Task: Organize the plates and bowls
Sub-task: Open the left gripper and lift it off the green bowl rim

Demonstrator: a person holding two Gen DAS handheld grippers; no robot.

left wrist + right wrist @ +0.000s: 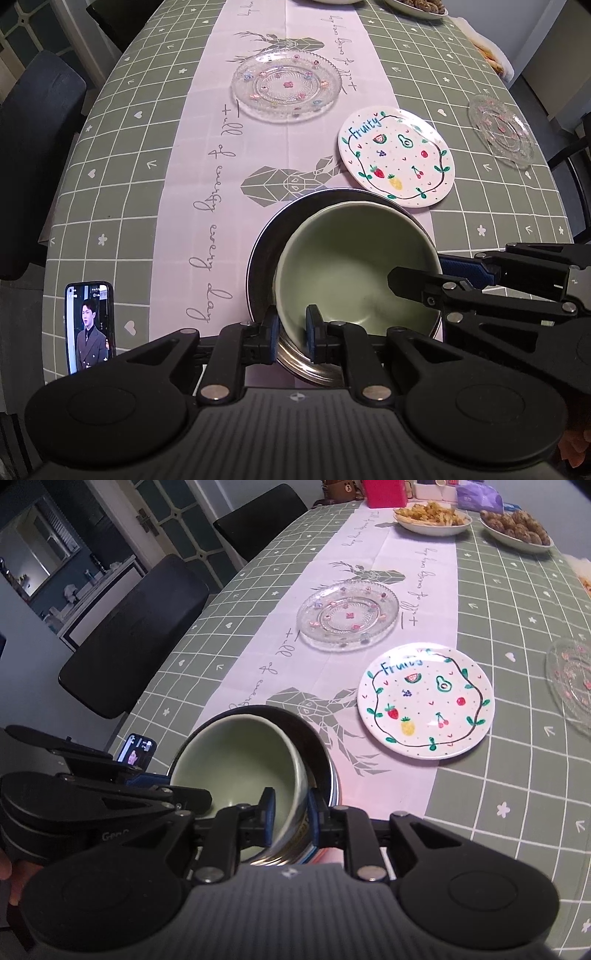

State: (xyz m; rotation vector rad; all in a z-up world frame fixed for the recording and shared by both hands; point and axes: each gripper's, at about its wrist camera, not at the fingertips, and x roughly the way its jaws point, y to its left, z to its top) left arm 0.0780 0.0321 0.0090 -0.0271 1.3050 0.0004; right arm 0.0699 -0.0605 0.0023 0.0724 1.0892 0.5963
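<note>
A pale green bowl (354,266) sits tilted inside a steel bowl (264,251) at the near table edge. My left gripper (291,332) is shut on the green bowl's near rim. My right gripper (290,818) pinches the rims of the green bowl (240,760) and the steel bowl (325,760) together. It shows in the left wrist view (417,286) at the bowl's right rim. A white fruit-print plate (397,157) (424,701) lies beyond. A large glass plate (286,86) (349,614) lies farther back. A small glass plate (502,129) (570,683) lies at the right.
A phone (89,326) (136,753) stands at the near left edge. Two dishes of food (432,517) (517,530) sit at the far end of the table. Dark chairs (140,635) (37,122) stand along the left side. The tablecloth is green checked with a white runner.
</note>
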